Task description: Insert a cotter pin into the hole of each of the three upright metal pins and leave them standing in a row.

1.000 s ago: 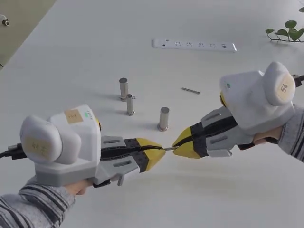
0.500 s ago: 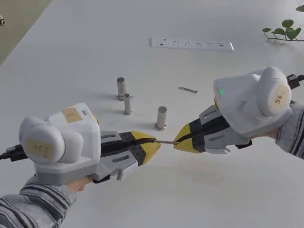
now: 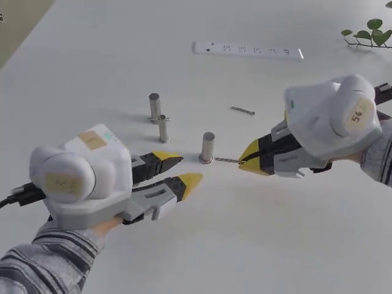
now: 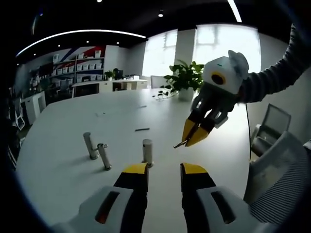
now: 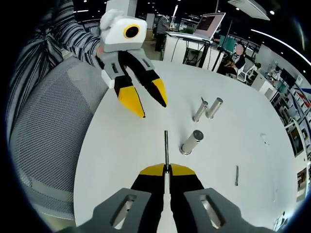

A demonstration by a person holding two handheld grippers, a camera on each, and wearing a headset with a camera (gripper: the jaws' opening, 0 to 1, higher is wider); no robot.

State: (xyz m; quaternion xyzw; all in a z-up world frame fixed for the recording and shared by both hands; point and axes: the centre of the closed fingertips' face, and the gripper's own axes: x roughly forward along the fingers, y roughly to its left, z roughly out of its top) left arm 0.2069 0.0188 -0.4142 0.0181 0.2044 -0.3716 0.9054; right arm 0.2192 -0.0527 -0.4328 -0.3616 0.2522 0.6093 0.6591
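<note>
The middle pin (image 3: 163,128) looks fitted; we are on the second.
Our right gripper (image 3: 244,162), fingers pinched on a cotter pin (image 3: 228,160), points it at the nearest pin (image 3: 208,147). The left gripper (image 3: 188,169) has its fingers wide, and a spare cotter pin (image 3: 243,111) lies on the desk (image 3: 257,233).

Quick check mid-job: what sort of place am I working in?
Probably an open-plan office: a grey mesh office chair beside the large white table, a leafy green potted plant, and a flat computer monitor behind.
</note>
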